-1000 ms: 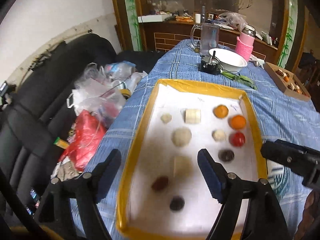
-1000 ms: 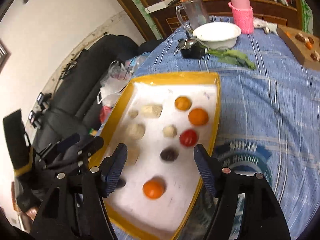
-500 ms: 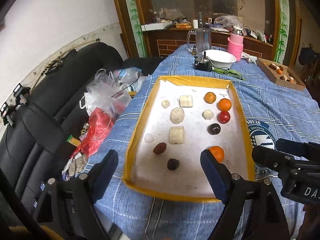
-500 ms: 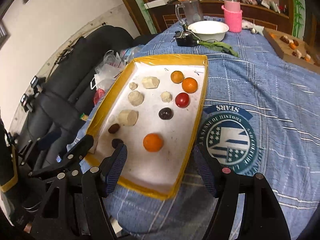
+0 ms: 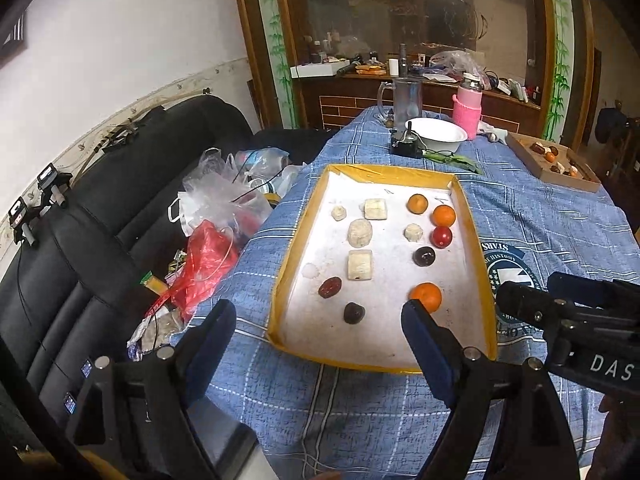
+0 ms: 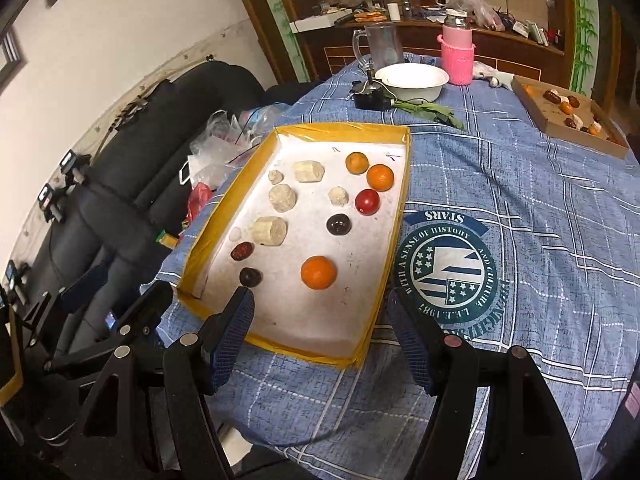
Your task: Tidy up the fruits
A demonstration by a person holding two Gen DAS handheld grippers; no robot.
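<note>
A yellow-rimmed white tray lies on the blue checked tablecloth. It holds oranges, a red tomato, dark plums and dates, and several pale banana pieces. My left gripper is open and empty, held back above the tray's near edge. My right gripper is open and empty at the near edge too; it shows at the right of the left wrist view.
A brown cardboard tray with more fruit sits far right. A white bowl, glass mug, pink bottle and green leaves stand at the back. A black sofa with plastic bags is left.
Both grippers have pulled back and up from the tray. An orange now lies in the tray's near right part; it was not visible in the left wrist view a second ago.
</note>
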